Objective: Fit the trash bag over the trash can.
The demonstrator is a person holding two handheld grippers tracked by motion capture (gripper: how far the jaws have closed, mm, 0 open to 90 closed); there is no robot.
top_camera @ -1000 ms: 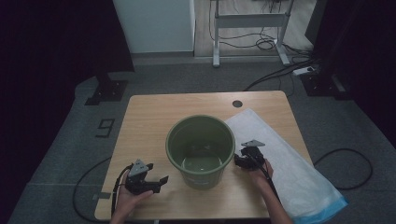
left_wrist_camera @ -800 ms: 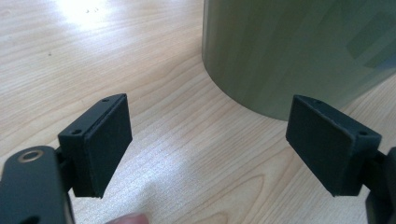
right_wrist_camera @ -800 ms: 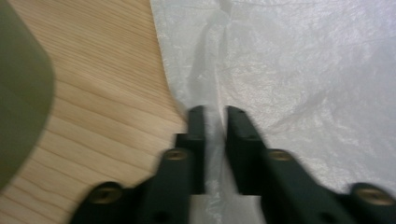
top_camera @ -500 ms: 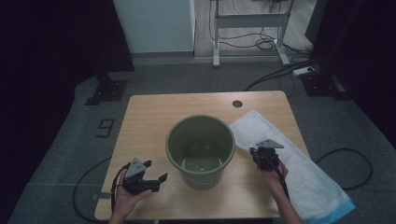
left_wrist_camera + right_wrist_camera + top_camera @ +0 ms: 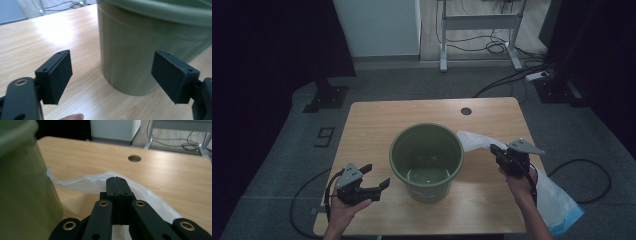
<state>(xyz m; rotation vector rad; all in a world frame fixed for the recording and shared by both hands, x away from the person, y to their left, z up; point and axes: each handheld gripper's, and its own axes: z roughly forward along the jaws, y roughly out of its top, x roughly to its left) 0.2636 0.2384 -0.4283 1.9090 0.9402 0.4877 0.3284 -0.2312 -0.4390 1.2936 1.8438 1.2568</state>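
Observation:
A green plastic bucket (image 5: 392, 150) stands upright at the middle of the wooden table (image 5: 372, 125). It looms close in the left gripper view (image 5: 140, 50) and at the left edge of the right gripper view (image 5: 22, 182). A clear white plastic bag (image 5: 562, 200) lies to its right, running off the table's front right corner. My right gripper (image 5: 495, 149) hovers over the bag's upper end with its jaws shut on a thin fold of the bag (image 5: 82, 183) at the tips (image 5: 116, 180). My left gripper (image 5: 377, 176) is held above the table left of the bucket, open and empty (image 5: 112, 75).
A round cable hole (image 5: 466, 111) sits near the table's far edge (image 5: 134, 158). Cables trail from both grippers over the front edge. On the grey floor beyond the table are a desk frame (image 5: 482, 30) and loose cables.
Both hands have risen. The right gripper moved right, away from the bucket's side, and shut. The bag's upper end is now drawn up and bunched toward it.

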